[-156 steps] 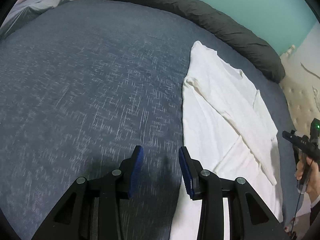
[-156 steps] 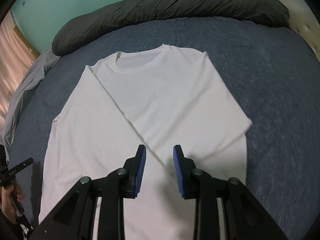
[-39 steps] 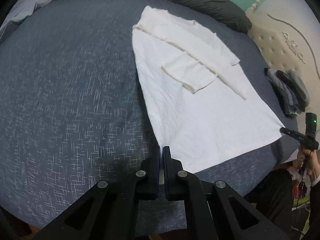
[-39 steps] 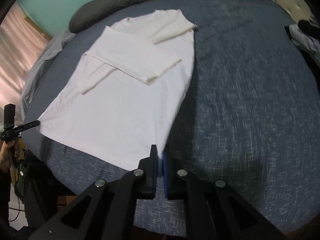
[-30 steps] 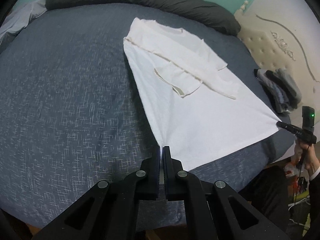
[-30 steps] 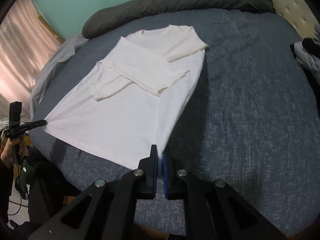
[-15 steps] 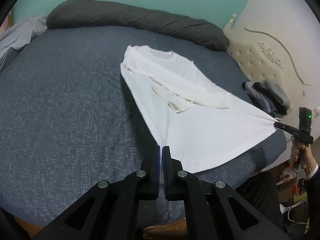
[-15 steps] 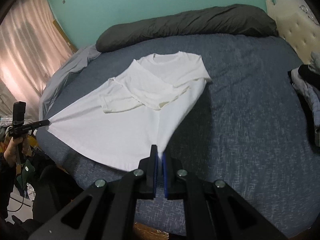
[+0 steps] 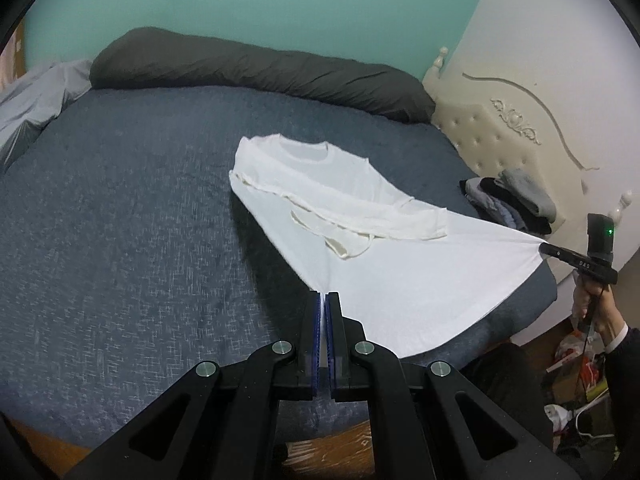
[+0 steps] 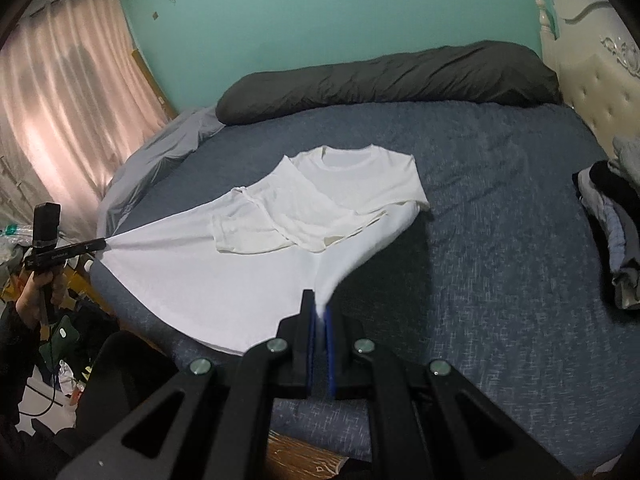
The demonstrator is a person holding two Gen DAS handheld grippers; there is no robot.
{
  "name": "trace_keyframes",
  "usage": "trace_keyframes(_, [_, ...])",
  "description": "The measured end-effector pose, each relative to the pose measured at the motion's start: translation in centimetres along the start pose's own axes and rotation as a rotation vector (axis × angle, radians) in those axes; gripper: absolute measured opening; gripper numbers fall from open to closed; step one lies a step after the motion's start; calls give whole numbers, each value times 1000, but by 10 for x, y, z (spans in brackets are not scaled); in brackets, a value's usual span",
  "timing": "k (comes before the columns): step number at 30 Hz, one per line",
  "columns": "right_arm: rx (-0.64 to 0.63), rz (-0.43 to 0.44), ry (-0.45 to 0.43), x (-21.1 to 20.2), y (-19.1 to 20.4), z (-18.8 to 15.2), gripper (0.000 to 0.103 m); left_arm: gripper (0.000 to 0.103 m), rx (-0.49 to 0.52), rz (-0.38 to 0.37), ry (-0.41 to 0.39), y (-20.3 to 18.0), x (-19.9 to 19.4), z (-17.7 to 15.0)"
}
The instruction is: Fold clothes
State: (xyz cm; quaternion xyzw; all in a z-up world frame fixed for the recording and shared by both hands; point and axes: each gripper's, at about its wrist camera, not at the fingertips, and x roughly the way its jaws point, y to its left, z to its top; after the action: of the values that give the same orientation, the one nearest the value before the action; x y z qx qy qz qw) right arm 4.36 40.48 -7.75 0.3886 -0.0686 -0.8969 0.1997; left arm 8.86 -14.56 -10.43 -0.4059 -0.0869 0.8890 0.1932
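A white long-sleeved shirt [image 9: 400,256] [image 10: 240,276] lies collar-far on the blue bed, both sleeves folded across its chest. Its hem is lifted off the bed and stretched taut between the two grippers. My left gripper [image 9: 323,295] is shut on one bottom corner of the shirt, and it shows at the left edge of the right wrist view as the left gripper [image 10: 102,244]. My right gripper [image 10: 318,307] is shut on the other bottom corner, and it appears at the right edge of the left wrist view as the right gripper [image 9: 544,249], held by a hand.
The dark blue bed [image 9: 120,240] [image 10: 500,260] has a long dark grey bolster [image 9: 260,72] [image 10: 392,76] along its far side. A pile of folded dark clothes [image 9: 512,204] [image 10: 612,216] sits near the cream headboard [image 9: 520,120]. Pink curtains [image 10: 60,100] hang at the left.
Both grippers have risen and drawn back, each still shut on its corner. The shirt's lower half has lifted off the bed and pulled taut; the folded sleeves have bunched slightly.
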Motion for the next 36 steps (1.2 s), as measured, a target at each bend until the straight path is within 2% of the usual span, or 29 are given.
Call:
trace_keyframes(10, [-46,24,-44,-42,14,-2,4,3,42,-11,-56,-21,-45,-1])
trace_keyframes(20, [-78,57,-74,-71,29,0,4,3,73,-32,-88,-33,-65,2])
trace_keyframes(25, [-80,60,-77,-70,27,11,4,3,76,-31,-90,-35,-60,10])
trace_keyframes(36, [-64,60,-53,-38,18,42,4,3,32,-32,-74,-18,-25,38])
